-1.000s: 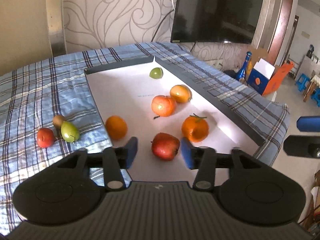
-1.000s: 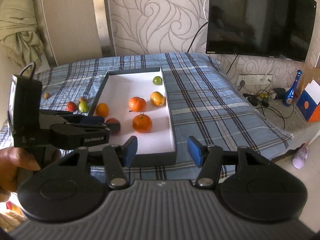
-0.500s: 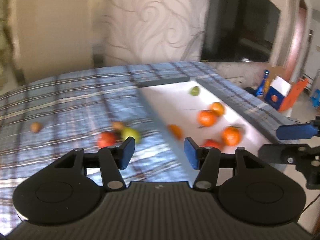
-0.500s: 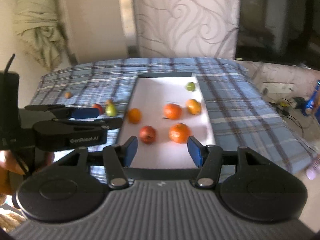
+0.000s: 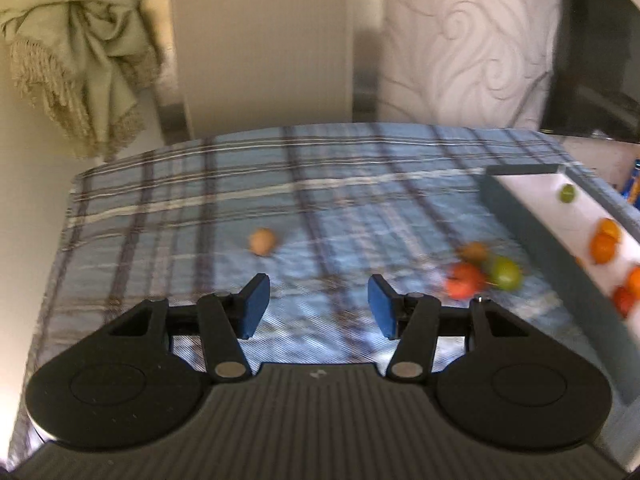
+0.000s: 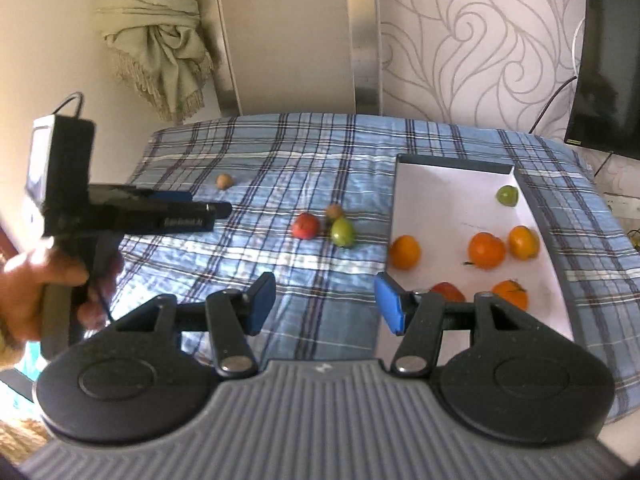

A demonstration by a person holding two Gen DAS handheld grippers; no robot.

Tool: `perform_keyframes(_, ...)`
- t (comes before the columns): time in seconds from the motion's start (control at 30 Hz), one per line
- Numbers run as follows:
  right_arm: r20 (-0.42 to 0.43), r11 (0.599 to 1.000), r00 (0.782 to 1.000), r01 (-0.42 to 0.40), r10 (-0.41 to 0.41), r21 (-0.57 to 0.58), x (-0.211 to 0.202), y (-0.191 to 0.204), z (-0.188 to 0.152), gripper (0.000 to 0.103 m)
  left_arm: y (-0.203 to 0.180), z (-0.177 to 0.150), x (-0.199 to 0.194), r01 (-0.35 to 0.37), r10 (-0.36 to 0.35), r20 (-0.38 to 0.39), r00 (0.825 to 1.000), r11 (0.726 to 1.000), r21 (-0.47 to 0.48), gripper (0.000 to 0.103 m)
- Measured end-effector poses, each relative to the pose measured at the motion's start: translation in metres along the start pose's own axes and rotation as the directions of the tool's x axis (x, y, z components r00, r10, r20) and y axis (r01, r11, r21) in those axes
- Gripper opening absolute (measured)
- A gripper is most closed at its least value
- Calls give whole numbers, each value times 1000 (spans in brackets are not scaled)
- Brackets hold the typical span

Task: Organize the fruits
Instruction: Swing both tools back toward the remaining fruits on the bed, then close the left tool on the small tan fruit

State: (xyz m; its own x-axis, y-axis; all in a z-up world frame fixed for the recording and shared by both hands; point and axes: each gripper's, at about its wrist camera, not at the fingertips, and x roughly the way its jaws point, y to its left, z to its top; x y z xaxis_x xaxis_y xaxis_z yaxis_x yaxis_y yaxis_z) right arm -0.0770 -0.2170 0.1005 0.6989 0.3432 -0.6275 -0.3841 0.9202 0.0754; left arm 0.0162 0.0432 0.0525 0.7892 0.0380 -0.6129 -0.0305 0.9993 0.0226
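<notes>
Six fruits are lying in the tray [image 6: 538,216]; four loose fruits [image 6: 306,225] are being left on the desk [image 6: 280,152], both grippers' fingers [image 5: 254,306] [image 6: 390,306] half-open, empty.

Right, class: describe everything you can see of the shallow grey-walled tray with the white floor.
The shallow grey-walled tray is rectangular, with low dark-grey walls and a smooth white floor, possibly card. It lies flat on the blue plaid cloth, right of three loose fruits. Inside, spread apart, lie four orange fruits, one red and one small green one near the far corner. Neither gripper touches it.
</notes>
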Motion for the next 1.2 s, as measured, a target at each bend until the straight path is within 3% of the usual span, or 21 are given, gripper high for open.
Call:
perform_keyframes(0.27, -10, 998, 999, 46, -47, -36, 15, 22, 5, 56, 37, 19, 62, -33, 34, -22, 999, 999, 2, 58)
perform_keyframes(0.53, -51, 995, 994, 94, -96, -39, 29, 36, 7, 53, 45, 24, 99, 15, -14, -52, 999, 1000, 21, 37)
perform_keyframes(0.63, -56, 994, 993, 103, -105, -39, 42, 37, 11, 48, 41, 24, 102, 38, -37, -45, 998, 999, 37, 28)
perform_keyframes(0.83, -73, 987, 985, 156, -158, -34, 82, 32, 22, 33, 40, 23, 99, 53, -51, -47, 998, 997, 59, 25)
perform_keyframes(1.0, -99, 979, 974, 202, -202, -4, 113, 23, 34, 33, 56, 12, 74, 76, -76, -46, 996, 997, 16, 25)
perform_keyframes(1.2, -139, 968, 959, 245, -249, -49, 147, 24, 38, 33, 67, -3, 42, 101, -101, -35, 994, 995, -8, 25)
